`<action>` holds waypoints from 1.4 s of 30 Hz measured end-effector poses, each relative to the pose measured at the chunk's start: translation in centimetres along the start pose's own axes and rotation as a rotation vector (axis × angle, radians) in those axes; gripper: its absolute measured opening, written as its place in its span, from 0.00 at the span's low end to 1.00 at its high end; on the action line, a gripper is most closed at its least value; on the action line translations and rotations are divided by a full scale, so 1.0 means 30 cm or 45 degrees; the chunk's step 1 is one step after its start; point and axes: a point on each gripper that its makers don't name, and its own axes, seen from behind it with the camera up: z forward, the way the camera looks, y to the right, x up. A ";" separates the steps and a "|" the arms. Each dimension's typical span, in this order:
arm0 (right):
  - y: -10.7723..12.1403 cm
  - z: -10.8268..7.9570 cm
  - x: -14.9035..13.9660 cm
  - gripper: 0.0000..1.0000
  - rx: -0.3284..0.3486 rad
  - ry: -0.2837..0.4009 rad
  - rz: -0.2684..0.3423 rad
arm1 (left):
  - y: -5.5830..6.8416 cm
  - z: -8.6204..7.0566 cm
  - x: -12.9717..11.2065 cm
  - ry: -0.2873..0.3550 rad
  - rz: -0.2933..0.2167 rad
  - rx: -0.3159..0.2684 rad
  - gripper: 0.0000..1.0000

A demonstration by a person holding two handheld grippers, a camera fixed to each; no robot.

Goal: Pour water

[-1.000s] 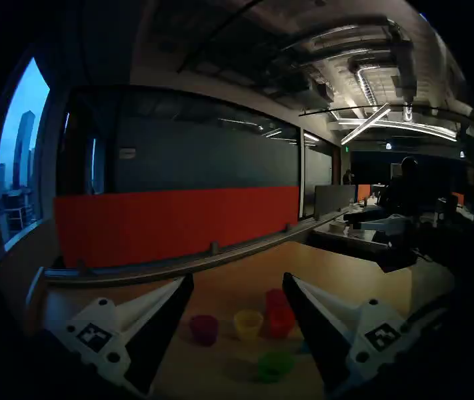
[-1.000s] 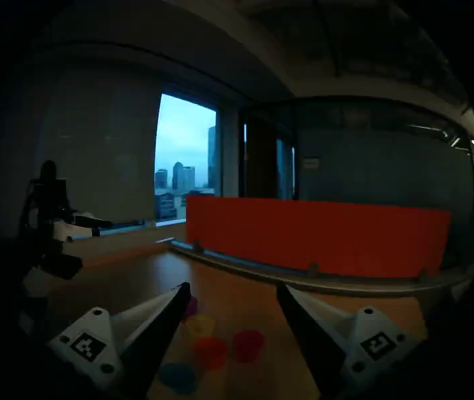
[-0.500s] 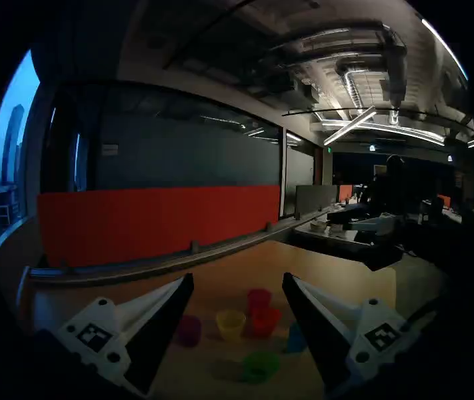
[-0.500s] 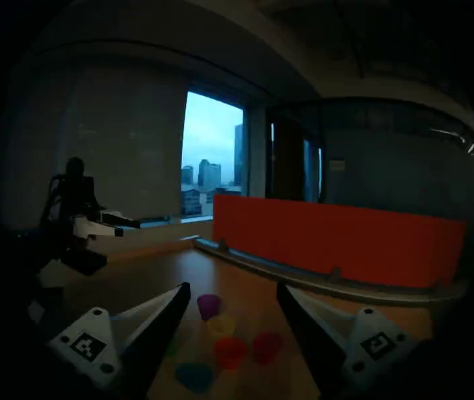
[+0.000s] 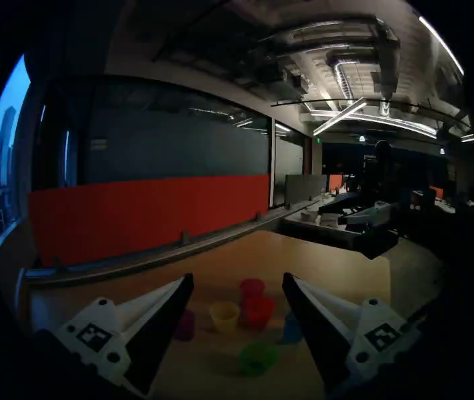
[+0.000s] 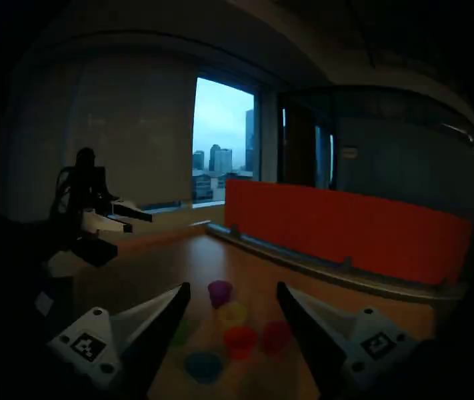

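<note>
Straight ahead in the left gripper view, we look level along the left tool, held low over a wooden worktop in a dim office. Its two white fingers are spread wide apart and grip nothing.

From left to right between and around those fingers stand six small cups:
- The purple cup is partly hidden behind the left finger.
- The yellow cup stands next.
- The back red cup stands just behind the front red cup.
- The green cup is nearest us.
- The blue cup is tucked against the right finger.

All are upright on the worktop. The light is too low for us to tell whether any holds water.

Behind them, an orange-red partition runs along the far edge. At the far right, the right tool hangs above the worktop, well apart from the cups and pointing left. It is too dark there for us to judge the hand behind it.

In the right gripper view, at the far left, the left tool is a dark outline raised above the worktop and pointing right. A window shows a city skyline.

Low in the middle, the right tool points level at the cups. Its fingers are also wide apart and it holds nothing. The green cup peeks from behind its left finger. The blue cup is nearest, the purple cup farthest, the yellow cup between them, and the two red ones toward the right.
</note>
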 end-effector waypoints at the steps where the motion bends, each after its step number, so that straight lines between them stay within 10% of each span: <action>1: -0.004 0.000 -0.006 1.00 0.005 -0.010 -0.005 | 0.001 0.000 -0.006 -0.007 0.001 -0.004 0.99; 42: -0.104 0.037 -0.326 1.00 0.262 -0.397 -0.185 | 0.112 0.039 -0.332 -0.316 0.188 -0.265 0.99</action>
